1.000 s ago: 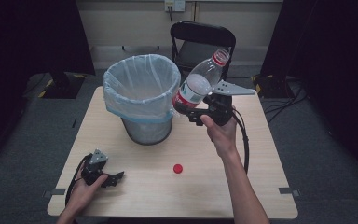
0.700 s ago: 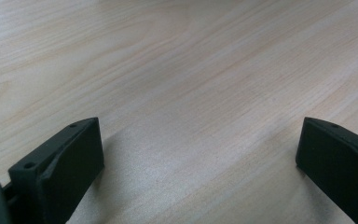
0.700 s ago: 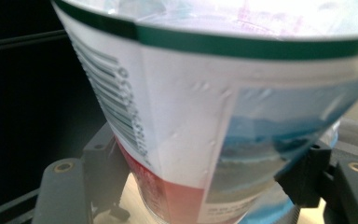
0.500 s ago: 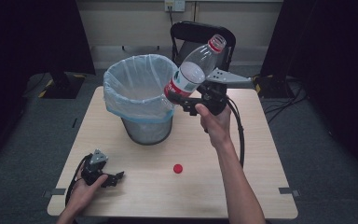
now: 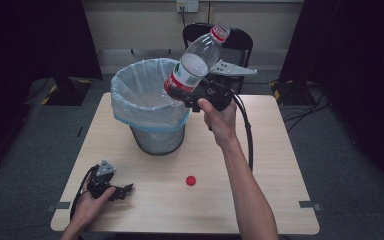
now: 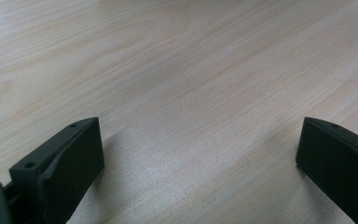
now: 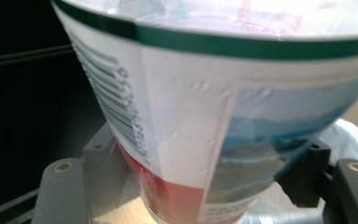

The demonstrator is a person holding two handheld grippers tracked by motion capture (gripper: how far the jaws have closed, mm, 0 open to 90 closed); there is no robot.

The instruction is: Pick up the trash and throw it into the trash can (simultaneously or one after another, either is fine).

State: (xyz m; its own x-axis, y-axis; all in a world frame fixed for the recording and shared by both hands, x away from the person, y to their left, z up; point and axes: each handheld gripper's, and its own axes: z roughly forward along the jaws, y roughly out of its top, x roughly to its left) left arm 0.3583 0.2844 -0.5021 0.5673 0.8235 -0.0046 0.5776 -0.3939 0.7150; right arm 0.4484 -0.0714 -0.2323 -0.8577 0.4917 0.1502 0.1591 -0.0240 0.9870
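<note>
A clear plastic bottle (image 5: 196, 63) with a red-and-white label and a red neck ring is held tilted, neck up and to the right, above the right rim of the bin (image 5: 150, 107). My right gripper (image 5: 190, 94) is shut on the bottle's lower part; in the right gripper view the bottle's label (image 7: 205, 116) sits pressed between both jaws. A red cap (image 5: 191, 180) lies on the table. My left gripper (image 5: 125, 190) rests on the table near its front left corner, jaws open, with bare wood (image 6: 191, 93) between them.
The bin is a metal mesh one lined with a pale plastic bag, standing at the table's back left. A black chair (image 5: 240, 42) stands behind the table (image 5: 275, 165). Dark floor surrounds the table on all sides.
My right gripper has lifted the bottle and carried it left, from beside the bin to above its right rim. The left gripper has stayed where it was.
</note>
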